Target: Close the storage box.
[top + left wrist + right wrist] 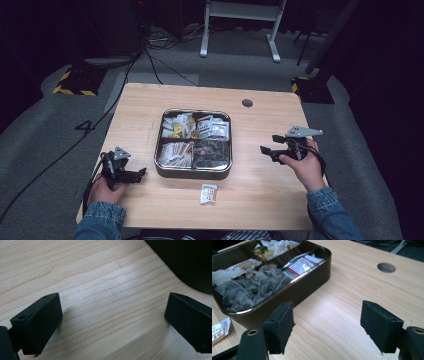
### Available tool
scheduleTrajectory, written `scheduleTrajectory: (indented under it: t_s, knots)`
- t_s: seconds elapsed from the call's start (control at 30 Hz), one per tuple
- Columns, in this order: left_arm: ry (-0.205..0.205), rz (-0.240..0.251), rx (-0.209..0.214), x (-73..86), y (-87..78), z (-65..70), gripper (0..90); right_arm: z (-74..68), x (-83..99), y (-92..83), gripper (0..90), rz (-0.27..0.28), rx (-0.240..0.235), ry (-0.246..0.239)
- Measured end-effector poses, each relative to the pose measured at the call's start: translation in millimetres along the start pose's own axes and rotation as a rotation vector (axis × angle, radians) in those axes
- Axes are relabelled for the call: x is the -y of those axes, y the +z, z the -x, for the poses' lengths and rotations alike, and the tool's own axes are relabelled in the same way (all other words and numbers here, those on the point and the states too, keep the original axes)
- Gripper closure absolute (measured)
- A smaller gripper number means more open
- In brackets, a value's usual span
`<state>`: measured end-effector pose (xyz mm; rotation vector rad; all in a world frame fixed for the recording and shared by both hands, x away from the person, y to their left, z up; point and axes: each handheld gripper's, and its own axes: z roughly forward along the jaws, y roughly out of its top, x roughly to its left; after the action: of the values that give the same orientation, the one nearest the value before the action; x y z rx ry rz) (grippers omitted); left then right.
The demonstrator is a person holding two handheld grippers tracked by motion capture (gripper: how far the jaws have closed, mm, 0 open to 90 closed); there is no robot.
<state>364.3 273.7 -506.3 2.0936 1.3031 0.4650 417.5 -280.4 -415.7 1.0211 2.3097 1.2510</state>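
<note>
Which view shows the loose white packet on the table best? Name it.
The high view: the whole packet lies flat on the wood in front of the tin. The right gripper view catches one corner at its left edge. The left gripper view gives bare tabletop.

- The left gripper (131,175), held low in the left hand (107,187), has its jaws spread wide with nothing between them.
- The right gripper (266,149), in the right hand (305,167), also has jaws wide apart and empty.

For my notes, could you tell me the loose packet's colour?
White packet with dark print, clearest in the high view.
</note>
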Motion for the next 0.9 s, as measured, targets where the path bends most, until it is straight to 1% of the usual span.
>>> scheduleTrajectory:
  t_s: [0.1,0.2,0.23,0.27,0.33,0.37,0.43,0.57,0.7,0.8,0.9]
  knots:
    - [0.0,0.0,0.0,0.0,0.0,0.0,1.9,5.0,11.4,0.8,27.5,0.01,0.0,0.027]
    - [0.0,0.0,0.0,0.0,0.0,0.0,1.9,9.9,20.7,0.2,28.1,0.028,-0.011,0.049]
    - [0.0,0.0,0.0,0.0,0.0,0.0,1.9,11.9,23.3,0.5,27.9,0.021,-0.015,0.057]
    - [0.0,0.0,0.0,0.0,0.0,0.0,1.9,13.6,25.4,0.8,28.1,0.006,-0.021,0.053]
    - [0.0,0.0,0.0,0.0,0.0,0.0,1.9,15.3,30.3,1.0,28.2,-0.003,-0.008,0.044]
    - [0.0,0.0,0.0,0.0,0.0,0.0,1.9,15.7,34.0,2.2,28.2,-0.02,-0.001,0.04]
    - [0.0,0.0,0.0,0.0,0.0,0.0,1.9,16.3,39.5,4.7,28.2,-0.038,-0.003,0.036]
    - [0.0,0.0,0.0,-0.1,0.0,-0.1,1.9,20.0,51.2,11.4,28.0,-0.067,0.008,0.051]
    - [0.002,-0.001,0.0,-0.2,0.0,-0.2,1.9,24.2,61.3,19.2,27.3,-0.113,0.024,0.042]
    - [0.002,-0.001,0.0,-0.2,0.0,-0.2,1.9,26.7,67.3,23.6,26.7,-0.125,0.027,0.058]
    - [0.001,-0.001,0.0,-0.2,0.0,-0.2,1.9,26.8,75.2,28.8,24.8,-0.137,0.037,0.061]
